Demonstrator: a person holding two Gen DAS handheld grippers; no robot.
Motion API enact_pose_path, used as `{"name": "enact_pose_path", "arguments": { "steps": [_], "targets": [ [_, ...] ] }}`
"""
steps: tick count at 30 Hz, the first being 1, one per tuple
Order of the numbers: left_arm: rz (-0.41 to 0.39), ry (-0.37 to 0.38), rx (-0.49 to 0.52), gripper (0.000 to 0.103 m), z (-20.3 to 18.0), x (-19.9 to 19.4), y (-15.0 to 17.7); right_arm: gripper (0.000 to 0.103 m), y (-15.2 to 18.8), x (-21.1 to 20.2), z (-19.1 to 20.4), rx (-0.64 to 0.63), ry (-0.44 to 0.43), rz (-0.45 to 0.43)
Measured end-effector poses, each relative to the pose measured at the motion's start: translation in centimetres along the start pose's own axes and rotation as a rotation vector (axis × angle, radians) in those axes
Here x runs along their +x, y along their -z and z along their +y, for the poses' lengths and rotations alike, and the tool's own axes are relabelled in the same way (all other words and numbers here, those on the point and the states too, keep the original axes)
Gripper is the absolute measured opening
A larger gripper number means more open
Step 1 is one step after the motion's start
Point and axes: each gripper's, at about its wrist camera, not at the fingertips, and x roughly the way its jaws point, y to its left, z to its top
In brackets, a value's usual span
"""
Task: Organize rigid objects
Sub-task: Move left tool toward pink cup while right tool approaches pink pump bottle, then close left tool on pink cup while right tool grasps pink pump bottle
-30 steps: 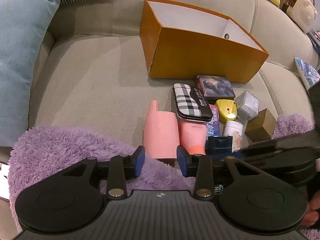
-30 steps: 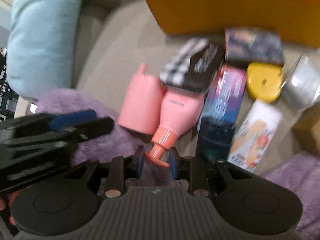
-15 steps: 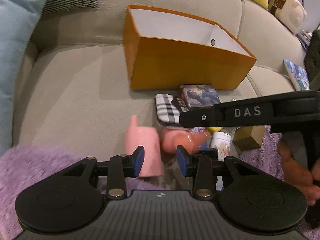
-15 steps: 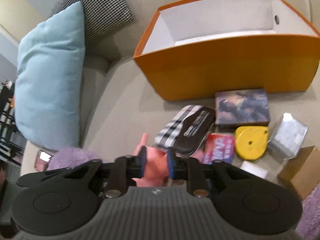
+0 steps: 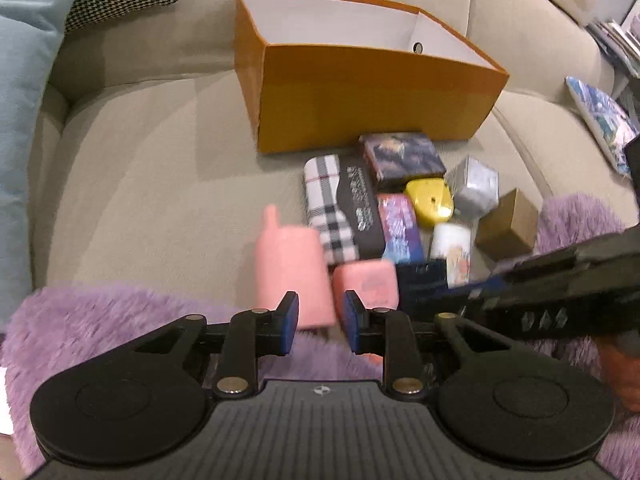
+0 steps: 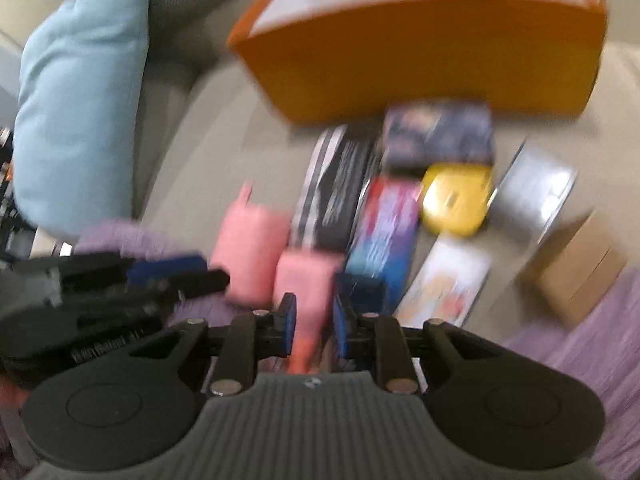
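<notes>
A pink bottle [image 6: 306,280] lies with its coral neck toward me, and my right gripper [image 6: 314,320] is shut on that neck. Beside it on the left lies a pink cup-shaped container [image 5: 290,264]. My left gripper [image 5: 320,316] hovers just in front of this container over the purple blanket. Its jaws are closing; the container's near corner shows in the gap, and the pads do not visibly press on it. The open orange box [image 5: 360,92] stands behind, white inside, with nothing seen in it. The right wrist view is blurred.
Between box and bottle lie a plaid case [image 5: 340,212], a dark picture box [image 5: 400,156], a yellow item [image 5: 430,204], a silver cube [image 5: 474,192], a brown box [image 5: 508,226] and a white bottle [image 5: 454,248]. A fluffy purple blanket [image 5: 120,312] covers the sofa's front. A light blue cushion [image 5: 20,80] leans at the left.
My right gripper shut on the pink bottle's neck, rose with it, then came back low at the right. The left jaws narrowed, and the left view swung slightly.
</notes>
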Motion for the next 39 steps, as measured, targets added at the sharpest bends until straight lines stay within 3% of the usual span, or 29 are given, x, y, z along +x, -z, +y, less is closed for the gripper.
{"name": "enact_pose_path", "arguments": {
  "steps": [3,6,8,15,18,20,24,30,39],
  "targets": [
    [-0.007,-0.017,-0.021,0.03,0.2,-0.6,1.0,0.022,1.0,2.1,1.1,-0.032,-0.013,0.091],
    [-0.023,-0.029,-0.033,0.03,0.3,-1.2,1.8,0.022,1.4,4.0,1.3,-0.038,0.047,0.169],
    [-0.037,-0.037,-0.027,0.03,0.1,-1.8,2.2,0.033,1.7,4.7,1.0,-0.021,0.072,0.207],
    [-0.05,-0.046,-0.026,0.03,-0.1,-2.1,2.4,0.038,1.9,6.7,-0.1,0.022,0.048,0.239],
    [-0.052,-0.044,-0.027,0.03,0.0,-2.1,2.4,0.036,1.8,7.9,-0.6,0.048,0.028,0.242],
    [-0.052,-0.042,-0.031,0.03,0.1,-2.0,2.4,0.027,1.7,8.1,-0.7,0.052,0.008,0.241],
    [-0.057,-0.043,-0.031,0.03,0.2,-2.0,2.3,0.026,1.8,6.3,-0.5,0.046,-0.006,0.192],
    [-0.057,-0.038,-0.012,0.03,0.0,-1.5,1.7,0.025,1.4,1.0,2.2,-0.078,-0.027,-0.006],
    [-0.056,-0.034,0.005,0.03,-0.2,-0.6,1.2,0.028,-0.2,-1.5,2.4,-0.139,0.008,-0.199]
  ]
}}
